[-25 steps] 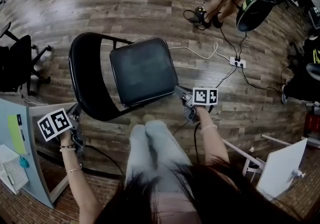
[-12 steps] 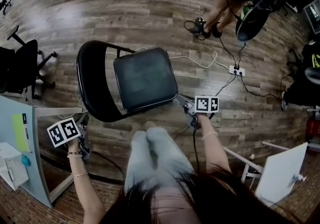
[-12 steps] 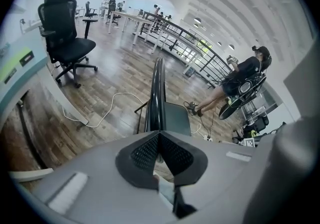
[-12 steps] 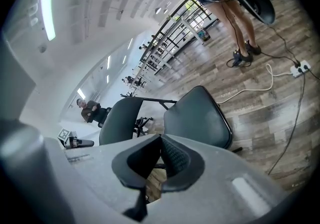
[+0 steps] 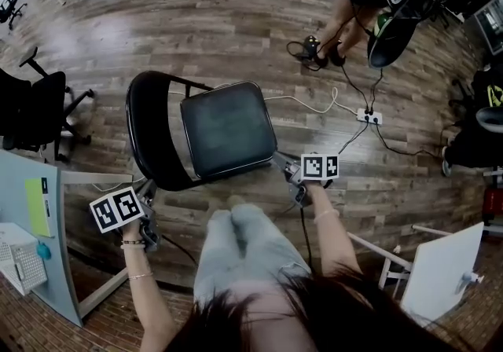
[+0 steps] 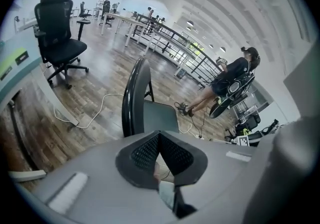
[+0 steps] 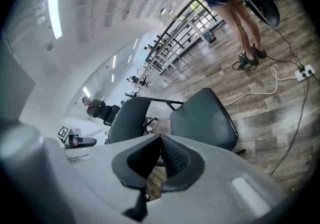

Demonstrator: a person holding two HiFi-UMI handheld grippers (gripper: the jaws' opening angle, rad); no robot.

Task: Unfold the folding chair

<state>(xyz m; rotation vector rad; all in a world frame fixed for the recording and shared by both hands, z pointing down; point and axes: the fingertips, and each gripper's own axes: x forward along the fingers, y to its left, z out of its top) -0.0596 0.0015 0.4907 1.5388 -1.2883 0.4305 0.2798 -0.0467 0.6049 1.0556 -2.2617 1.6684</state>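
The black folding chair stands opened on the wood floor, its padded seat (image 5: 228,129) level and its curved backrest (image 5: 149,138) to the left. My left gripper (image 5: 145,195) is below the backrest, apart from it, shut with nothing in it. In the left gripper view the shut jaws (image 6: 160,135) point at the backrest (image 6: 134,95) seen edge-on. Just off the seat's front right corner, my right gripper (image 5: 289,174) is also shut and empty. The right gripper view has its closed jaws (image 7: 161,140) below the seat (image 7: 202,118).
A black office chair (image 5: 35,111) stands at the left by a grey desk (image 5: 31,217). A power strip (image 5: 368,116) with cables lies right of the chair, near a standing person's legs (image 5: 338,16). A white panel (image 5: 440,260) leans at the lower right.
My left gripper has drawn back from the backrest toward me. The right gripper has lifted slightly off the seat's corner. The chair has stayed open in place.
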